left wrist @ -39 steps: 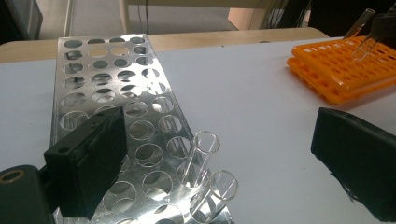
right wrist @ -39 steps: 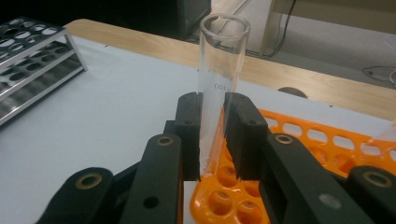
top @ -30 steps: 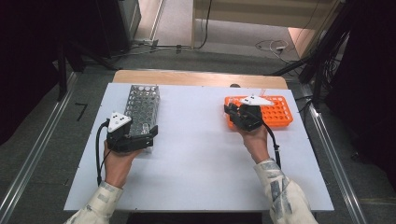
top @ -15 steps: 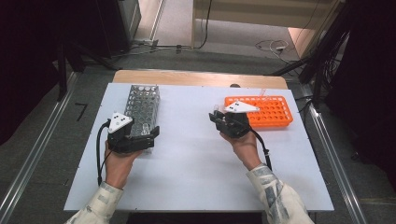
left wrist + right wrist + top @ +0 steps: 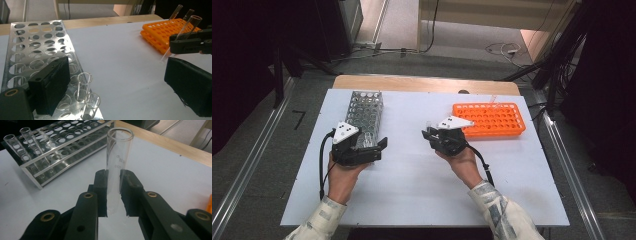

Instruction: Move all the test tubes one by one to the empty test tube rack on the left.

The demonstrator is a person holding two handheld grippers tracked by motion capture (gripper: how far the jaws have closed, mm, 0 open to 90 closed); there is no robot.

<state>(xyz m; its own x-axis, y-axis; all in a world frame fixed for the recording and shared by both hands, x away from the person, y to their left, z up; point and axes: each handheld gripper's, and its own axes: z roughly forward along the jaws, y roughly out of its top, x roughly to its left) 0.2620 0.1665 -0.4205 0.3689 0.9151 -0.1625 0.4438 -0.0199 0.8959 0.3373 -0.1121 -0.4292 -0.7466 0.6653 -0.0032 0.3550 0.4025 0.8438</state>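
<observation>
My right gripper (image 5: 432,134) is shut on a clear glass test tube (image 5: 116,157), held upright between its pads (image 5: 101,182) over the white board, left of the orange rack (image 5: 492,119). The left gripper view shows that same held tube (image 5: 190,25) and two more tubes (image 5: 176,11) standing tilted in the orange rack (image 5: 160,32). My left gripper (image 5: 379,150) stands open at the near end of the metal rack (image 5: 364,107), one jaw over the rack's holes. Two empty tubes (image 5: 83,83) stand in the rack's near corner, beside that jaw.
A white board (image 5: 412,190) covers the wooden table (image 5: 422,82), whose far edge shows behind both racks. Metal rails run along the floor on both sides. Cables lie on the floor beyond the table.
My right gripper has carried the tube leftward, away from the orange rack toward the middle of the board. The left hand has stayed by the metal rack.
</observation>
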